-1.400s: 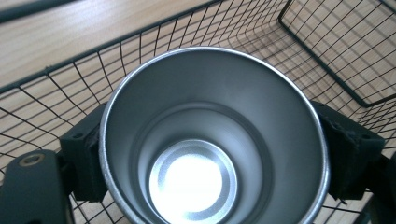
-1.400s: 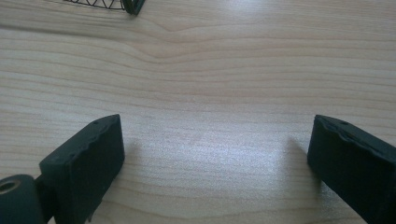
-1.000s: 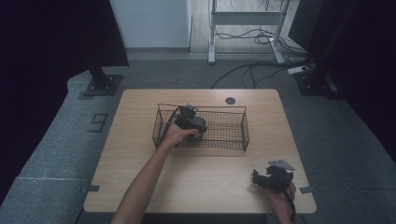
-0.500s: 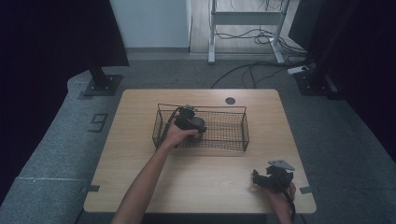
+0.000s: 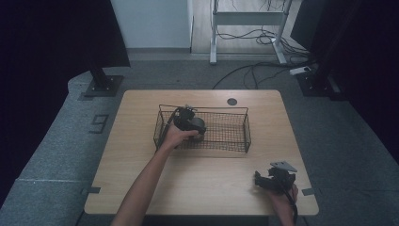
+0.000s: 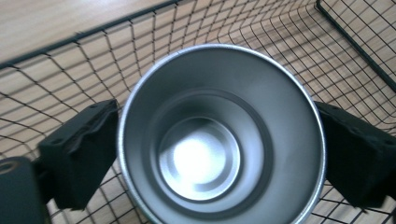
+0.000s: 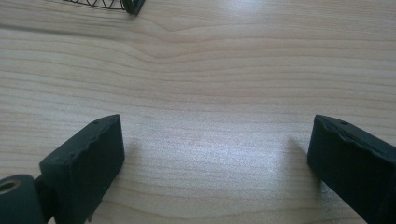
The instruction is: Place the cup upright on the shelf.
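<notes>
Two tools are in your hands. Your left tool [image 5: 194, 123] sits inside the black wire basket [image 5: 237, 141], at that basket's left end, just left of centre frame in the high view. In the left gripper view its jaws stand on either side of a stainless steel cup [image 6: 219, 135], each pad against the cup's wall, so the tool is closed on the cup. The cup's open mouth faces the camera, and basket mesh lies close behind and beside it, with the basket's wire rim running across the upper left of that frame.

Your right tool [image 5: 263, 181] rests at the lower right of the tabletop [image 5: 141, 165], near the front edge and not far from the right edge. In the right gripper view its jaws are spread wide with nothing between them, only bare wood grain; a corner of the basket shows at the top left of that frame.

Open tabletop lies along the whole front strip between your forearms, and to the left and right of the basket.

One mark can be read: a "9" [image 5: 99, 123] on the grey floor at the left of the tabletop.
</notes>
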Demonstrator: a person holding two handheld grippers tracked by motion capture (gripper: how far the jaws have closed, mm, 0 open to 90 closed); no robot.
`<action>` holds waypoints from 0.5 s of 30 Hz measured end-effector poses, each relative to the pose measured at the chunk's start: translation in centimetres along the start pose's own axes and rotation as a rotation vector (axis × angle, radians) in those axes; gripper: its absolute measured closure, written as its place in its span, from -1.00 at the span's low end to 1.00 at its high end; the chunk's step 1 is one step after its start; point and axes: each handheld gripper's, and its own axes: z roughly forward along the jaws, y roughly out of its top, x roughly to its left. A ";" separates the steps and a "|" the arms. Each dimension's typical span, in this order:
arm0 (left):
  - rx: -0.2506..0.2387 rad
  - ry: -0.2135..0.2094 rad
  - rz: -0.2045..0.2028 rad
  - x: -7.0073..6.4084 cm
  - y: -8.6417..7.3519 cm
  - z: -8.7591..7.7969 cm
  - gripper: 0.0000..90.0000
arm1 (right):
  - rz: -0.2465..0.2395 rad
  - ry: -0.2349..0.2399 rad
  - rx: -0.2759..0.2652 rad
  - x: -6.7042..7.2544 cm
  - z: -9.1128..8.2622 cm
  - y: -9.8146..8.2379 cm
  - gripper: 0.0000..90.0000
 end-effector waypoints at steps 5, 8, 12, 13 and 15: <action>-0.042 -0.014 -0.004 0.1 0.1 -1.1 -0.93 | 0.000 0.000 0.000 0.0 0.0 0.0 -0.91; -0.061 -0.019 -0.008 0.1 0.1 -1.8 -0.93 | 0.000 -0.001 0.000 0.0 0.0 0.0 -0.92; -0.085 -0.025 -0.008 0.0 0.1 -2.7 -0.94 | 0.000 0.000 0.000 0.0 0.0 0.0 -0.92; -0.095 -0.027 -0.007 0.0 0.1 -3.0 -0.94 | 0.000 -0.001 0.000 0.0 0.0 0.0 -0.91; -0.121 -0.030 -0.004 -0.1 0.0 -3.7 -0.94 | 0.000 -0.001 0.000 0.0 0.0 0.0 -0.91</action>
